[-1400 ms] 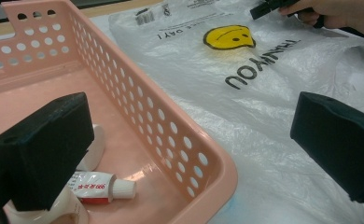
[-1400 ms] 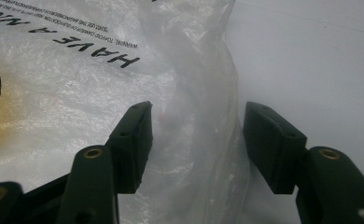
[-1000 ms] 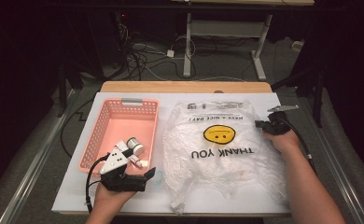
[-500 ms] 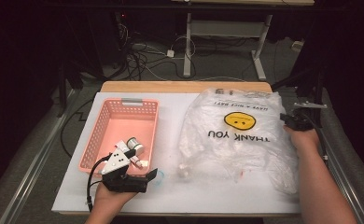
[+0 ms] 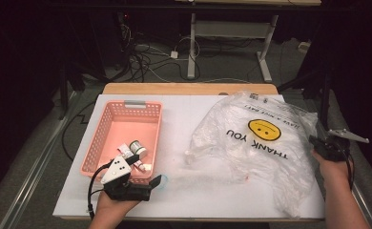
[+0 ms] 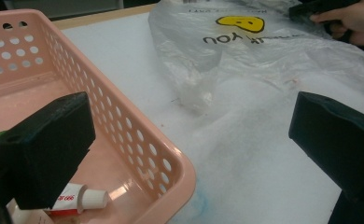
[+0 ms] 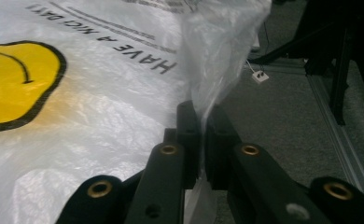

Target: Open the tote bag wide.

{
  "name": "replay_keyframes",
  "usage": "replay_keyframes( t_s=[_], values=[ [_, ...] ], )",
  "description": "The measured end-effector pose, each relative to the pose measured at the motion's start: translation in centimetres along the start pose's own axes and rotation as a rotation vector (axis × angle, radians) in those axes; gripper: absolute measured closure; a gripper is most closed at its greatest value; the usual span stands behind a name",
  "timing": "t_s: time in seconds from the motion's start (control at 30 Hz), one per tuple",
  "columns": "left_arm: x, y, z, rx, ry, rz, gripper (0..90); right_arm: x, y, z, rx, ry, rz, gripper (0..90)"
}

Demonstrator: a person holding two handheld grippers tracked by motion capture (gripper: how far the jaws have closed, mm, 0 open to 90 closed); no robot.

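At the table's right edge, the right tongs (image 7: 201,135) are pinching the rim of the plastic bag (image 5: 260,143), which is lying across the table's right half. The left tongs (image 5: 156,183) are resting open beside the pink basket (image 5: 96,148). Judging by its look, the film is handling light, limp and slippery, so its bunched edge is offering the best hold.

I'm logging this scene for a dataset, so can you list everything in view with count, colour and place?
Plastic bag: one, clear with a yellow smiley and black THANK YOU print, right half of the table, one edge pinched at the right.
Basket: one, pink, perforated, left half of the table.
Tube: one, white with red print, lying in the basket's near corner.
Small jar: one, pale with a dark band, in the basket near the tube.
Table: one, white top over a wooden edge.
Cables: several, dark, on the floor behind the table.
Left gripper: black, jaws open, at the basket's near corner.
Right gripper: black, jaws shut on the plastic bag's edge.
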State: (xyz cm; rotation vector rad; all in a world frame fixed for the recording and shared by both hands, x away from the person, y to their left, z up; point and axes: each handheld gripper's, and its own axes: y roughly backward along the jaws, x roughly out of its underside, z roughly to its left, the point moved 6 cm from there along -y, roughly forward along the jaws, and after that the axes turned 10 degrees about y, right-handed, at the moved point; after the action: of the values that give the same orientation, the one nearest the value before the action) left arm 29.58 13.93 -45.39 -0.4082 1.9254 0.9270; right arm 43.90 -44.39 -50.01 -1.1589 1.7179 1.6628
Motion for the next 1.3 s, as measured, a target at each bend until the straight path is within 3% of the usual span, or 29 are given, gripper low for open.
replay_keyframes(
  t_s=[0.33,0.47,0.53,0.57,0.7,0.73,0.77,0.83,0.97,1.07,1.1,1.13,1.2,1.23,1.27,1.3],
  values=[
    [0.2,-0.1,-0.2,0.004,-0.001,0.012,0.0,1.0,5.0,4.2,-0.068,0.081,-0.056,82.9],
    [0.3,-0.2,-0.1,0.007,0.003,0.017,0.0,1.7,6.7,6.7,-0.122,0.118,-0.053,81.2],
    [0.3,-0.1,0.0,0.011,0.005,0.016,0.0,1.9,7.0,7.3,-0.136,0.125,-0.053,80.7],
    [0.3,-0.1,0.0,0.011,0.006,0.016,0.0,2.3,7.6,8.4,-0.162,0.138,-0.05,79.8],
    [0.3,0.1,0.2,0.014,0.012,0.013,0.0,3.3,8.9,10.6,-0.224,0.16,-0.041,75.6],
    [0.3,0.1,0.2,0.014,0.012,0.013,0.0,3.3,8.9,10.6,-0.224,0.16,-0.041,75.6],
    [0.3,0.1,0.1,0.015,0.012,0.013,0.0,3.5,9.9,11.3,-0.246,0.163,-0.058,66.7],
    [0.3,0.1,0.1,0.017,0.011,0.013,0.0,2.9,11.3,11.2,-0.234,0.159,-0.106,60.3],
    [0.3,-0.1,0.0,0.017,0.01,0.018,0.0,0.2,13.4,10.4,-0.238,0.149,-0.204,56.2],
    [0.3,-0.3,-0.1,0.018,0.014,0.022,0.0,-2.4,13.0,9.8,-0.229,0.172,-0.234,54.8],
    [0.2,-0.3,-0.1,0.019,0.013,0.022,0.0,-2.4,13.0,9.8,-0.229,0.172,-0.234,54.8],
    [0.2,-0.3,-0.2,0.021,0.012,0.022,0.0,-4.1,11.8,9.5,-0.239,0.181,-0.226,52.7],
    [0.3,-0.3,-0.1,0.022,0.012,0.024,0.0,-5.7,9.8,9.1,-0.242,0.184,-0.209,51.5],
    [0.3,-0.3,-0.1,0.022,0.012,0.024,0.0,-5.7,9.8,9.1,-0.242,0.184,-0.209,51.5],
    [0.3,-0.3,-0.1,0.021,0.013,0.023,0.0,-6.4,8.6,8.9,-0.241,0.186,-0.192,50.0],
    [0.3,-0.3,0.0,0.021,0.012,0.024,0.0,-7.8,5.9,8.5,-0.246,0.178,-0.164,48.3]
  ],
)
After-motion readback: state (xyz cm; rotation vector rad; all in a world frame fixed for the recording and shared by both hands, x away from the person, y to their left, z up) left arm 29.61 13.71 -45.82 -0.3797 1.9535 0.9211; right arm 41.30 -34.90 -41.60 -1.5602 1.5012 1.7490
